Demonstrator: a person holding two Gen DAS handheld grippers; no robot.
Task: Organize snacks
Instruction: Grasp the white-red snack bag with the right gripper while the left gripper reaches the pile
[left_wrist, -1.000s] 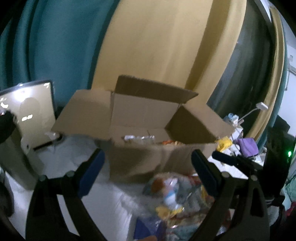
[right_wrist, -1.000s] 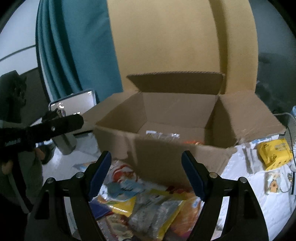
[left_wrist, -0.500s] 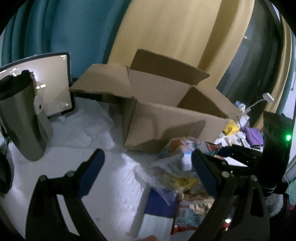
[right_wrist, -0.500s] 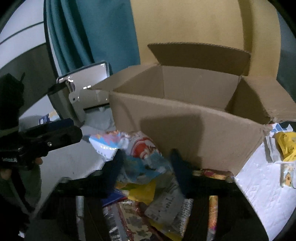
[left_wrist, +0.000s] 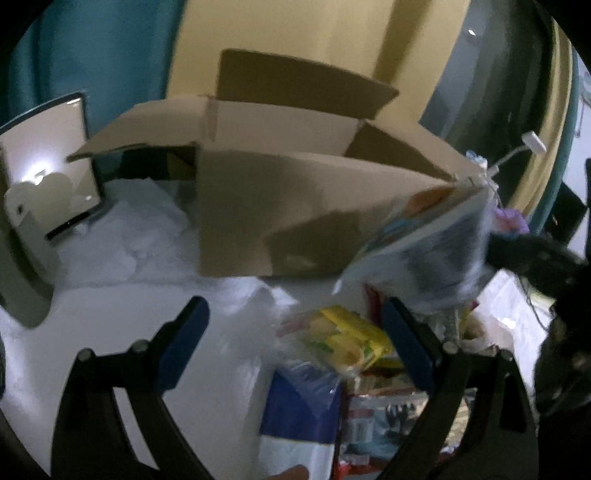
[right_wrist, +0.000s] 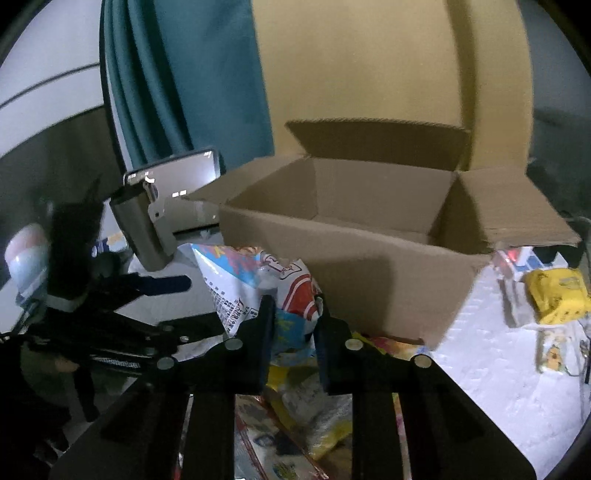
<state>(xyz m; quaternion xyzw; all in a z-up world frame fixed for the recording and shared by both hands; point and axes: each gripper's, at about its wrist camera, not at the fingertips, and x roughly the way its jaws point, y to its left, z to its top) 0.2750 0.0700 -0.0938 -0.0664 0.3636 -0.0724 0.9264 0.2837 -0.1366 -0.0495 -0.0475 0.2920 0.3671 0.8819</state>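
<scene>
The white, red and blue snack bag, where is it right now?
In the right wrist view the snack bag is pinched in the right gripper, whose jaws have just been closing on it, lifted just in front of the cardboard box, above the snack pile.

One box, two tongs, a heap of snack packets

One open cardboard box (right_wrist: 369, 236) on the bench (left_wrist: 122, 332). Two tongs: the left tongs (left_wrist: 295, 343) and the right tongs (right_wrist: 293, 332), both just in front of the box. At least six snack packets (left_wrist: 347, 339) heaped before the box, exact count unclear. One yellow pouch (right_wrist: 557, 291) right of the box. One tablet (left_wrist: 48, 166) left of it.
</scene>
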